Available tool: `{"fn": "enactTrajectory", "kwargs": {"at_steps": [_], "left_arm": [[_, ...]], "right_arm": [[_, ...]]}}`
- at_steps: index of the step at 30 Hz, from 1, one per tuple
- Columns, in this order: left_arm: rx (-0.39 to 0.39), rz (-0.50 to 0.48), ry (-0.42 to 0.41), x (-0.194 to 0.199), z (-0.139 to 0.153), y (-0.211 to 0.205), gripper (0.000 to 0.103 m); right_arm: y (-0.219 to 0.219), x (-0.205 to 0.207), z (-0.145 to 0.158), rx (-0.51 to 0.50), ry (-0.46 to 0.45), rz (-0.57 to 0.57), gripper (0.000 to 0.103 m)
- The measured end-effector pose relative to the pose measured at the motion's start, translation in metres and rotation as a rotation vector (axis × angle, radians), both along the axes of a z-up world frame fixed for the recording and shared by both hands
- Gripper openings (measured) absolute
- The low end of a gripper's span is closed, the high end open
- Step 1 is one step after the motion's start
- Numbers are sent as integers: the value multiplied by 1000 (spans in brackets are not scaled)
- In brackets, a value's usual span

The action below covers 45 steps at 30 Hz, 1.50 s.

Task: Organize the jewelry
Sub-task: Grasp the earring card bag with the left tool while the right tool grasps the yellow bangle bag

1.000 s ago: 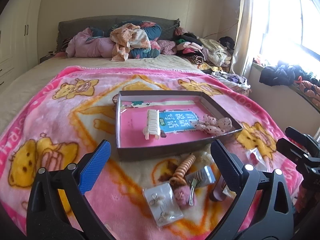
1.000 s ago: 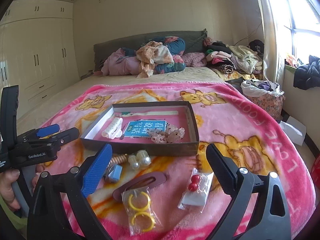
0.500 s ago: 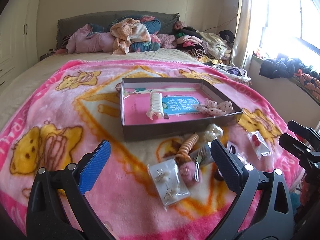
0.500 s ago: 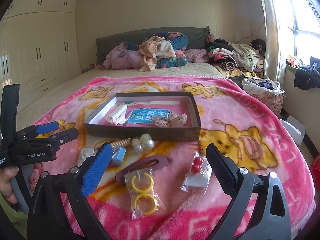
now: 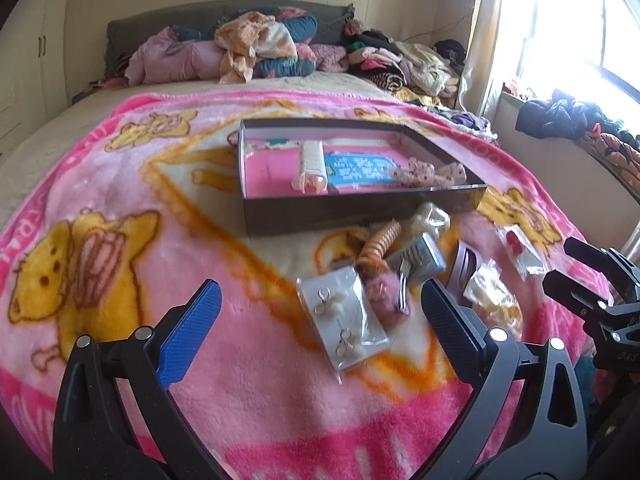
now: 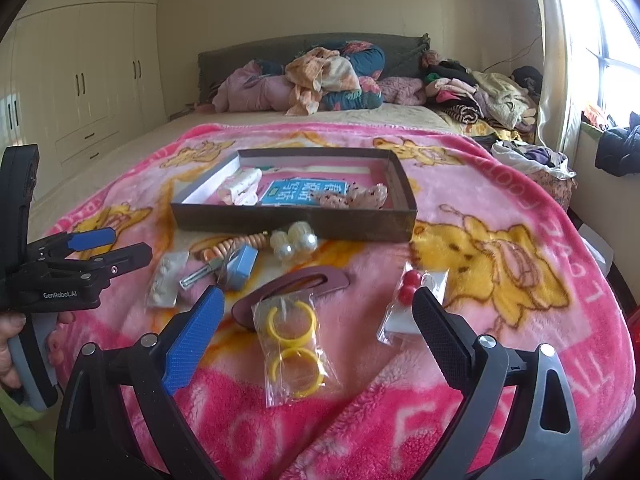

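Note:
A shallow dark box (image 5: 360, 210) (image 6: 296, 224) with a pink floor lies on the pink blanket and holds a white comb clip (image 5: 311, 166), a blue card and a spotted fabric bow (image 6: 352, 198). In front of it lie loose pieces: a bag of earrings (image 5: 346, 320), an orange spiral tie (image 5: 378, 246), pearl balls (image 6: 294, 240), a maroon hair clip (image 6: 296, 288), a bag of yellow hoops (image 6: 292, 344) and a bag of red bead earrings (image 6: 412, 300). My left gripper (image 5: 320, 328) is open above the earring bag. My right gripper (image 6: 316, 328) is open above the yellow hoops.
The pink bear blanket (image 6: 500, 272) covers the bed's near end. Piled clothes (image 6: 328, 76) lie at the headboard and by the window (image 5: 580, 40). Wardrobes (image 6: 80, 72) stand on the left. The bed edge drops off on the right.
Both grippers have drawn back and tilted down, so the box sits farther away and the loose pieces lie between the fingers. Both stay open and empty.

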<state>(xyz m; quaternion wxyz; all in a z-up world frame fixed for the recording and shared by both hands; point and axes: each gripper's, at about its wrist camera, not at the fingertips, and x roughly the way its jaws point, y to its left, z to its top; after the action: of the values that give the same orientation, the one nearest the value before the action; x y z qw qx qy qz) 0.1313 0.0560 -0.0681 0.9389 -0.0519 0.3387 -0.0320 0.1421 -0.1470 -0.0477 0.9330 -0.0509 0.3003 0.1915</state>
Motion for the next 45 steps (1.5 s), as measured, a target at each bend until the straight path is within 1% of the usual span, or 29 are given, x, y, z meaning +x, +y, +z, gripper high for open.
{"fn": "enactTrajectory", "kwargs": {"at_steps": [6, 11, 16, 19, 20, 22, 24, 26, 29, 31, 32, 34, 37, 45], "left_arm": [[-21, -9, 48, 3, -13, 2, 91], [-15, -23, 73, 4, -20, -1, 90], [-18, -37, 100, 6, -28, -3, 80], [-23, -51, 113, 9, -32, -6, 72], [-23, -54, 118, 9, -34, -7, 72], [-33, -60, 129, 10, -37, -7, 66], [-33, -63, 131, 11, -37, -7, 63], [-38, -63, 134, 12, -38, -6, 61], [-49, -59, 140, 13, -40, -4, 56], [-55, -56, 143, 14, -40, -1, 52], [-59, -54, 145, 14, -40, 0, 50], [-70, -50, 148, 15, -40, 4, 45], [-86, -42, 150, 16, -40, 9, 38], [-107, -44, 143, 14, -37, 15, 33]], "right_arm": [[4, -1, -3, -22, 6, 17, 92], [8, 0, -6, -42, 22, 20, 92], [16, 6, -13, -88, 60, 17, 92], [21, 13, -21, -126, 105, 19, 92], [23, 15, -24, -135, 120, 22, 92], [26, 19, -30, -154, 152, 26, 91], [28, 23, -36, -165, 183, 28, 91], [28, 28, -41, -173, 218, 26, 87], [29, 35, -50, -173, 274, 33, 77], [30, 36, -53, -165, 293, 53, 62], [30, 36, -54, -159, 299, 68, 58], [31, 34, -53, -150, 300, 87, 45], [34, 30, -51, -146, 292, 106, 41], [32, 22, -40, -111, 248, 126, 41]]}}
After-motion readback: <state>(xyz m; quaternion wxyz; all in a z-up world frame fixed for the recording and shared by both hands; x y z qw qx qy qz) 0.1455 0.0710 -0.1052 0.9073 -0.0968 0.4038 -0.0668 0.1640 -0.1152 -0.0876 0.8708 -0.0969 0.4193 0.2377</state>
